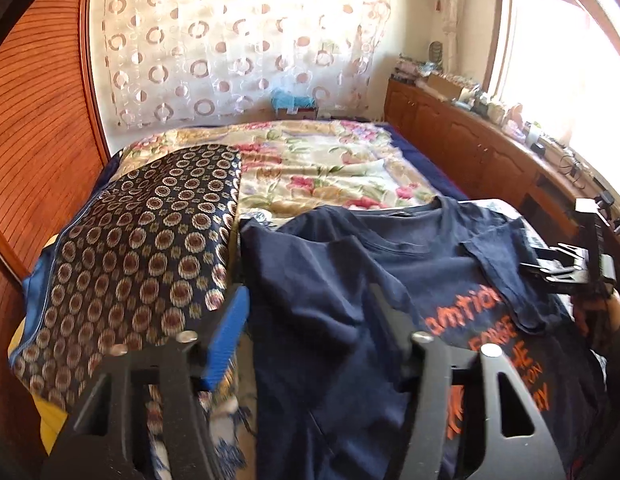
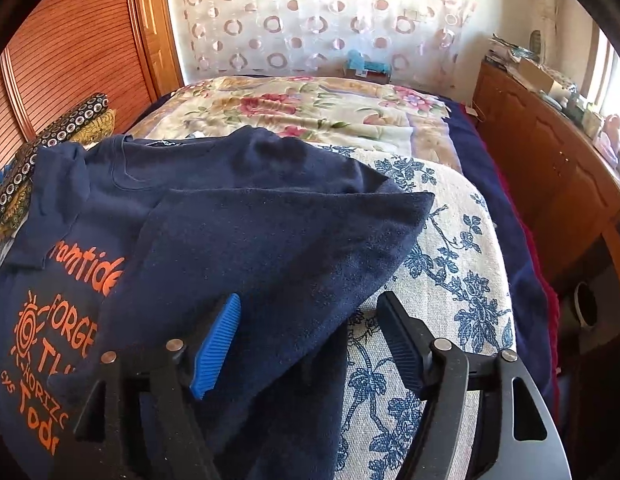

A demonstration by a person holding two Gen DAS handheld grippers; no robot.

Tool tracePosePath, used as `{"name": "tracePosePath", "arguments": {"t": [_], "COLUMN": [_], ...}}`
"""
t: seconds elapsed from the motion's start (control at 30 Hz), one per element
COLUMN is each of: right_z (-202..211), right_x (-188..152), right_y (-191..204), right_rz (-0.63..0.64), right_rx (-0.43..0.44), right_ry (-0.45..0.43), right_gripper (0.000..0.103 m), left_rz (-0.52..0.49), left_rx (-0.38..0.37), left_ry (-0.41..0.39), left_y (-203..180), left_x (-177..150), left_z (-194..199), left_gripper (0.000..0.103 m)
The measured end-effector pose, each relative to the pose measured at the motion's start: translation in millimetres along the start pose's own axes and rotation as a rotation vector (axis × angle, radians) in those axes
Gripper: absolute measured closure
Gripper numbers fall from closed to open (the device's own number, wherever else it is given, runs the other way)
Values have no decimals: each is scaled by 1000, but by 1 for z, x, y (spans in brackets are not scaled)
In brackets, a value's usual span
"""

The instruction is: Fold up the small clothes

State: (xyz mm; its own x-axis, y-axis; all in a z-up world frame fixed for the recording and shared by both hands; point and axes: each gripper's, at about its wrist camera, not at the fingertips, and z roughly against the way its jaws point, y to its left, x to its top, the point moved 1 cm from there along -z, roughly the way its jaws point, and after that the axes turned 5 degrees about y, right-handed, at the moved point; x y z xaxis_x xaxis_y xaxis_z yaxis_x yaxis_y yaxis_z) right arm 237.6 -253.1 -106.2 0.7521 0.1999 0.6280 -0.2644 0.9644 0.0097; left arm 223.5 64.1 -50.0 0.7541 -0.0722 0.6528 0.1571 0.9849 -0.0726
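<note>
A navy T-shirt (image 1: 342,280) with orange lettering lies face up on a white pad with a blue flower print (image 2: 450,280) on the bed. Both of its sides are folded in over the chest. In the left wrist view my left gripper (image 1: 310,332) hangs over the shirt's left flap, jaws apart, the cloth loose beneath them. In the right wrist view the T-shirt (image 2: 250,220) shows its right flap laid across the print. My right gripper (image 2: 310,340) stands open over that flap's lower edge, its pads clear of the cloth. The right gripper (image 1: 550,270) also shows at the shirt's right side.
A dark cloth with round gold motifs (image 1: 142,240) lies left of the shirt. A floral bedspread (image 1: 330,164) covers the bed beyond. A wooden cabinet (image 1: 470,140) with clutter on top runs along the right under a bright window. A ribbed wooden wardrobe (image 1: 30,120) stands on the left.
</note>
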Motion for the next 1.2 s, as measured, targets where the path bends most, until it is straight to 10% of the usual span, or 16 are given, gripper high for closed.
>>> {"name": "tracePosePath", "arguments": {"t": [0.6,0.7,1.2], "right_z": [-7,-7,-3], "right_x": [-1,-2,19], "right_y": [-4,-5,-57], "right_rz": [5,5,-107], "right_rx": [3,4,82], "right_ry": [-4,-5,-21], "right_gripper": [28,28,27], "left_rz": [-6,-16,3], "left_rx": [61,74,57], "left_ry": [168,182,3], "left_y": [6,6,27], "left_x": [38,41,69], "left_z": [-77,-83,-18], "left_gripper": [51,97,98]}}
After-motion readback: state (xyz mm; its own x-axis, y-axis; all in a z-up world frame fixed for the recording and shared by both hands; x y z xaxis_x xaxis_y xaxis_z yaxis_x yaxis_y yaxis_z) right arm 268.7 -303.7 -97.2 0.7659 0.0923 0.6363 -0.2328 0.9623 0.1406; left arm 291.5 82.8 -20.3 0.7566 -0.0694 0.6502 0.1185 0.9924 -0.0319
